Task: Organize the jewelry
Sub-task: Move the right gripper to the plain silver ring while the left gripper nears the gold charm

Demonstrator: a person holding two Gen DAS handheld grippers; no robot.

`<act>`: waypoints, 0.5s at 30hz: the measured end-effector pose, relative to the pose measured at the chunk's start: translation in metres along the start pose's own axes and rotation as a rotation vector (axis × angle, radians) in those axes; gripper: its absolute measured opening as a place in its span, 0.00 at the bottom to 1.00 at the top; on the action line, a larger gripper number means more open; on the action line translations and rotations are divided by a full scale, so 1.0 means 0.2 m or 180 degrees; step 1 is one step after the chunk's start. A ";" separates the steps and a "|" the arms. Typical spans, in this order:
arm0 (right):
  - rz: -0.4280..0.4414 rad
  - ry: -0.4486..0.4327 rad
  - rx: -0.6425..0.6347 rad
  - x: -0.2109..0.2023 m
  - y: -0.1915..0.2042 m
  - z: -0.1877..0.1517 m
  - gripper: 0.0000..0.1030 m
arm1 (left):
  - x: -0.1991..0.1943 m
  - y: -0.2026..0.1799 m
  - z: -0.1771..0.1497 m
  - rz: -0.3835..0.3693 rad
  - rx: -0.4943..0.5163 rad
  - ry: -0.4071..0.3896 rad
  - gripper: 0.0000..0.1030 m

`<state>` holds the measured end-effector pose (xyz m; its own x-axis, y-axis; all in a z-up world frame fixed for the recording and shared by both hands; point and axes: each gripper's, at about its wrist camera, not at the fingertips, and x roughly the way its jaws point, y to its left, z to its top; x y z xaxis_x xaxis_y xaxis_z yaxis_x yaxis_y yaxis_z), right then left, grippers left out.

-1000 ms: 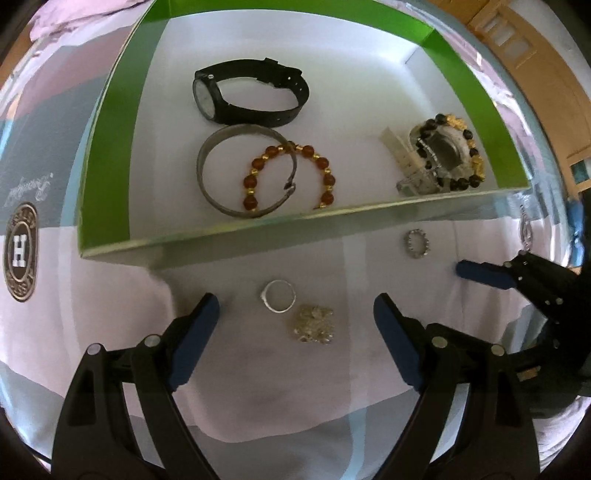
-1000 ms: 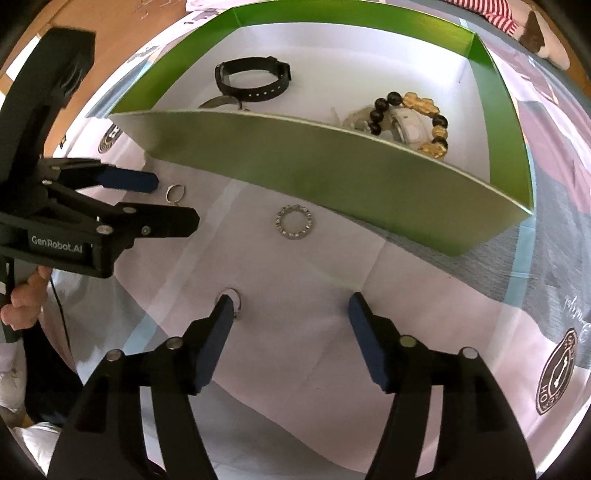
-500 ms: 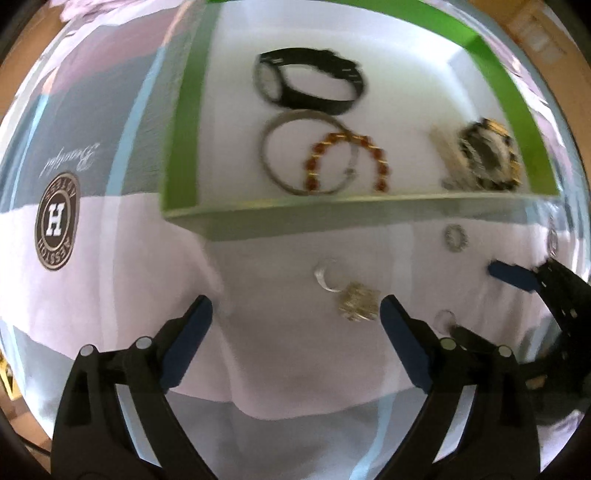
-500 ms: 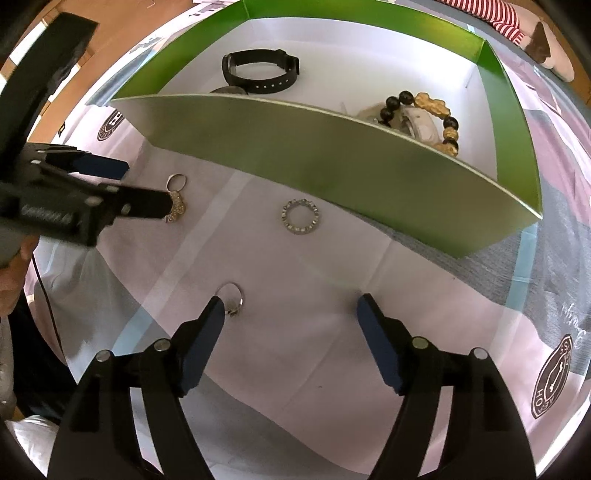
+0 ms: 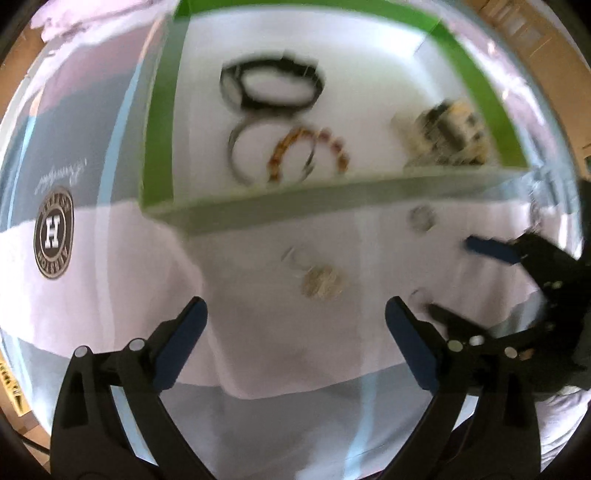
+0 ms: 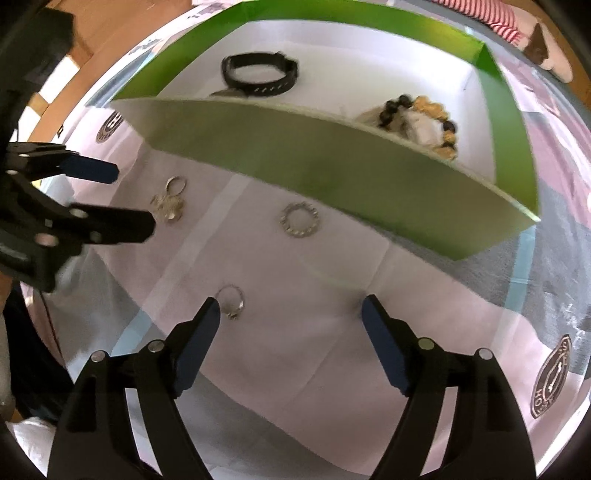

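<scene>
Right gripper (image 6: 290,312) spread wide, nothing between its blue pads, low over a pale pink and white cloth (image 6: 332,350); small ring (image 6: 232,301) just beside the left pad; sparkly ring (image 6: 300,219) farther out, near the green box (image 6: 332,173). Left gripper (image 5: 295,317) likewise spread and empty, above the same cloth; gold cluster (image 5: 323,282) beyond its tips, blurred; inside the box on its white floor, black watch (image 6: 258,74), metal bangle (image 5: 258,151), amber bead bracelet (image 5: 314,147), dark-and-gold bead bracelet (image 6: 421,118). Round logo patches (image 5: 53,232) on the grey cloth border; wooden floor (image 6: 96,33) beyond.
</scene>
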<state>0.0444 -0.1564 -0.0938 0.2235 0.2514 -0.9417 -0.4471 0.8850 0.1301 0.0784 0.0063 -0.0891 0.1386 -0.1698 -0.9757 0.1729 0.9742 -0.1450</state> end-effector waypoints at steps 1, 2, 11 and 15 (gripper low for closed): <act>-0.0066 -0.0019 -0.0005 0.00 0.00 0.00 0.77 | -0.01 0.00 0.01 -0.0033 -0.0018 -0.0052 0.95; -0.0120 -0.0024 -0.0008 0.00 -0.01 0.00 0.77 | -0.01 -0.01 0.01 -0.0076 -0.0061 -0.0076 0.95; -0.0269 -0.0027 -0.0074 0.03 0.03 0.00 0.77 | 0.17 0.05 0.08 -0.0383 -0.0548 0.0008 0.52; -0.0271 -0.0025 -0.0079 0.04 0.04 0.00 0.77 | 0.13 0.10 0.02 -0.0394 -0.0527 0.0002 0.52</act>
<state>0.0419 -0.1475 -0.0996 0.2684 0.1788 -0.9465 -0.4474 0.8934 0.0419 0.0902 0.0207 -0.1175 0.1256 -0.2898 -0.9488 0.0260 0.9570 -0.2888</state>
